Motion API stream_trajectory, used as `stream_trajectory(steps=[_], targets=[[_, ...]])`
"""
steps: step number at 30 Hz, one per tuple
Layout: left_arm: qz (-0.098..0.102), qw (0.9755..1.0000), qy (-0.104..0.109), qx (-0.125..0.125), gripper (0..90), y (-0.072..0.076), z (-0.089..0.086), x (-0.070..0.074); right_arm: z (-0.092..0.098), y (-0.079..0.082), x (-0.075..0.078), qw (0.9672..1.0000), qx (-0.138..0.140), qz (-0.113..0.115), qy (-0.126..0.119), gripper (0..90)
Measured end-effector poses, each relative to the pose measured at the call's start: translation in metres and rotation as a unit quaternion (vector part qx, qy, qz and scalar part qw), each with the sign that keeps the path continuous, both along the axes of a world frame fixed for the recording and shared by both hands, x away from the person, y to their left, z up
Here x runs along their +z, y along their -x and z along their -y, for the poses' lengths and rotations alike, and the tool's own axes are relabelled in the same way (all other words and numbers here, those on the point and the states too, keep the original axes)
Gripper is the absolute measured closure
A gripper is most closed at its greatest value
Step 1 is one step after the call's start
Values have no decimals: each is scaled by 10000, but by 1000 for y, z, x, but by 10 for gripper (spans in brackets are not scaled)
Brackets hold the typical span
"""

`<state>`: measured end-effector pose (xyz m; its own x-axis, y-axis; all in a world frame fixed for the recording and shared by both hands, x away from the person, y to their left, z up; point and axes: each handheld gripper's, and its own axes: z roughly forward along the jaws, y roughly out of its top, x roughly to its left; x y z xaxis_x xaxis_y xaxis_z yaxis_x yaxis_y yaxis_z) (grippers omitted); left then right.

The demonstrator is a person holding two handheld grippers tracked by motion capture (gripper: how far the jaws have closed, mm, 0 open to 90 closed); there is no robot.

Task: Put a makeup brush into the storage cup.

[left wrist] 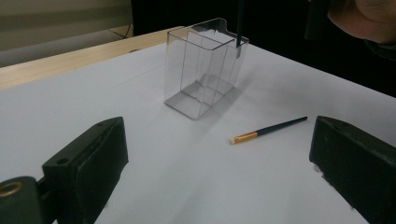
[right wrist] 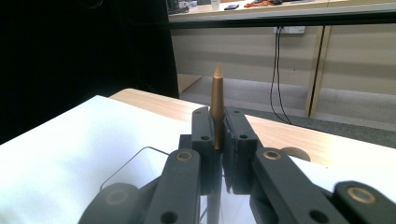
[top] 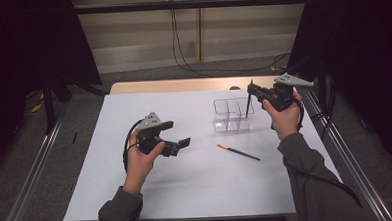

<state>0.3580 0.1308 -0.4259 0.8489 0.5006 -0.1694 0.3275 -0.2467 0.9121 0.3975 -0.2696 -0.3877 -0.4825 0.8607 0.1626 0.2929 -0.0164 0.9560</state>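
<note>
Clear holder (top: 232,115) with several compartments, upright on the white tabletop (top: 197,190), far right of centre. One brush (top: 238,152) lies flat on the tabletop just in front of it, gold ferrule to the left, dark handle to the right. Second brush (top: 247,104) near vertical, gold end (right wrist: 216,105) up, lower end at the holder's right compartment rim (left wrist: 238,28).

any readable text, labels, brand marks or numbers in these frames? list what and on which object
None readable.
Clear divided holder: no label or print.
Brush on the table: no marking visible on its handle.
Brush clamped in the right gripper: plain gold end, no print.
Left gripper and its grey plate: no marks legible.
Wall socket: too small to show any lettering.
</note>
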Motion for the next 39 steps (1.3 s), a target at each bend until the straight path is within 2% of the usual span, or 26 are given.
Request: stream_trajectory(steps=[8, 39], targets=[[-13, 10000, 47, -9, 42, 0, 0, 0, 1, 0, -2, 10000, -2, -19, 37, 839], [-2, 10000, 0, -2, 44, 1, 1, 1, 0, 1, -9, 9999, -42, -110, 72, 836]])
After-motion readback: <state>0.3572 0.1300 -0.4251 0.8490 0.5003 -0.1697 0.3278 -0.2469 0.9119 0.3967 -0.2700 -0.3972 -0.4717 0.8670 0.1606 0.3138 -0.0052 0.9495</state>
